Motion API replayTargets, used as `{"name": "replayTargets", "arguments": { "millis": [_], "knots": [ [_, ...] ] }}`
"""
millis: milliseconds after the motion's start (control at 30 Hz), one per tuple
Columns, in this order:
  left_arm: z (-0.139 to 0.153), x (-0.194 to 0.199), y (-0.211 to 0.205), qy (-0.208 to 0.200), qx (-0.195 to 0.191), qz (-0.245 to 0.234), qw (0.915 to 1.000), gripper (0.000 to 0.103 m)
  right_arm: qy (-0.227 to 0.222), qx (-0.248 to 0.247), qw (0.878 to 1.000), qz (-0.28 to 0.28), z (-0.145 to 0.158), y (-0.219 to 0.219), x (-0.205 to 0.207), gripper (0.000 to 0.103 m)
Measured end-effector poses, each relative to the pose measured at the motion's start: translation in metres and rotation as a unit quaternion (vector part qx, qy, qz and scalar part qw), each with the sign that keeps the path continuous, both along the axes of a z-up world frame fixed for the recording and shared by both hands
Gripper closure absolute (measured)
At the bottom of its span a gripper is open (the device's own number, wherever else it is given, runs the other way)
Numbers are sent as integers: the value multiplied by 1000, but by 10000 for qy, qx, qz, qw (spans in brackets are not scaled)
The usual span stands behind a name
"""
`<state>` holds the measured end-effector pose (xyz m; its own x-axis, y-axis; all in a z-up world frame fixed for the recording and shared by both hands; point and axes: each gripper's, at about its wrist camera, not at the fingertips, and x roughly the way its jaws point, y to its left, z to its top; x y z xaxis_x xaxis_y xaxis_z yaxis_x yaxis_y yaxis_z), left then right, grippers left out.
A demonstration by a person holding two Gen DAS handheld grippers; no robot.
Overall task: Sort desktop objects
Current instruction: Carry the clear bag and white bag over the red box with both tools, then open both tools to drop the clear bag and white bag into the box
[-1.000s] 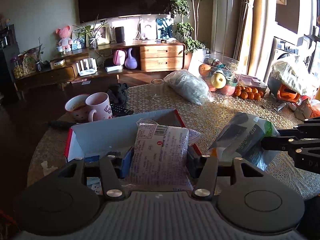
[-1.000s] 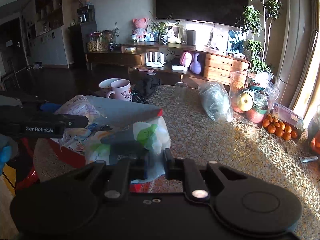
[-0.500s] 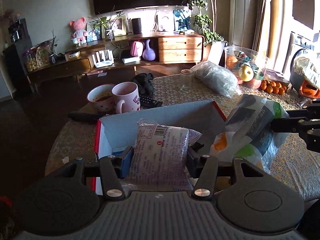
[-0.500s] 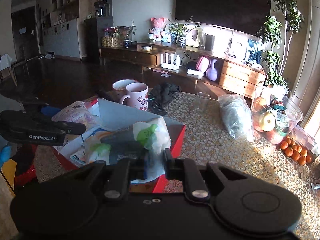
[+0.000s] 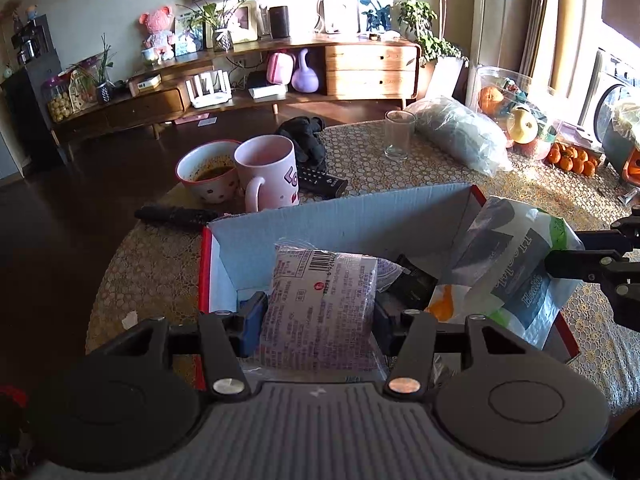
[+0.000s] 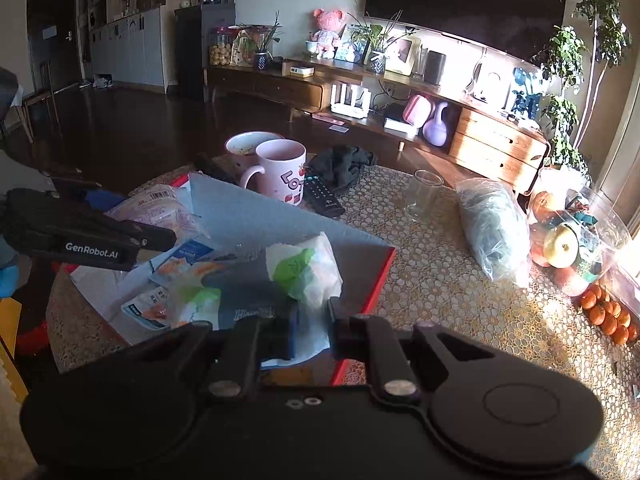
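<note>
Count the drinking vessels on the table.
2: a pink mug beside the bowl at the far left edge, and a clear glass farther right by the plastic bag. Others may be hidden behind the box.

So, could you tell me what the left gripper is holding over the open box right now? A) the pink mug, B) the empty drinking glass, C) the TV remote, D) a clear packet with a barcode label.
D: in the left wrist view the left gripper has its pads pressed on both sides of the clear packet with a barcode label, above the red-edged box.
</note>
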<state>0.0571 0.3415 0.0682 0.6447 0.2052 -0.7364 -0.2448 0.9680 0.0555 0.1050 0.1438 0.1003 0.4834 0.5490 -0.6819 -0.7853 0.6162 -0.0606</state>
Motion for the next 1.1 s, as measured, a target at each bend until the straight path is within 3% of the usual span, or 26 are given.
{"name": "replayTargets", "arguments": {
  "millis": [500,833,1100],
  "knots": [
    [-51,30,14,718,120,12,9973,50,142,-246,9992,266,-34,20,6,88],
    [-67,33,16,949,148,-79,9953,49,312,-402,9980,379,-52,34,8,88],
    [-71,37,13,1043,236,-184,9941,49,202,-587,9964,576,-61,36,-5,86]
  ]
}}
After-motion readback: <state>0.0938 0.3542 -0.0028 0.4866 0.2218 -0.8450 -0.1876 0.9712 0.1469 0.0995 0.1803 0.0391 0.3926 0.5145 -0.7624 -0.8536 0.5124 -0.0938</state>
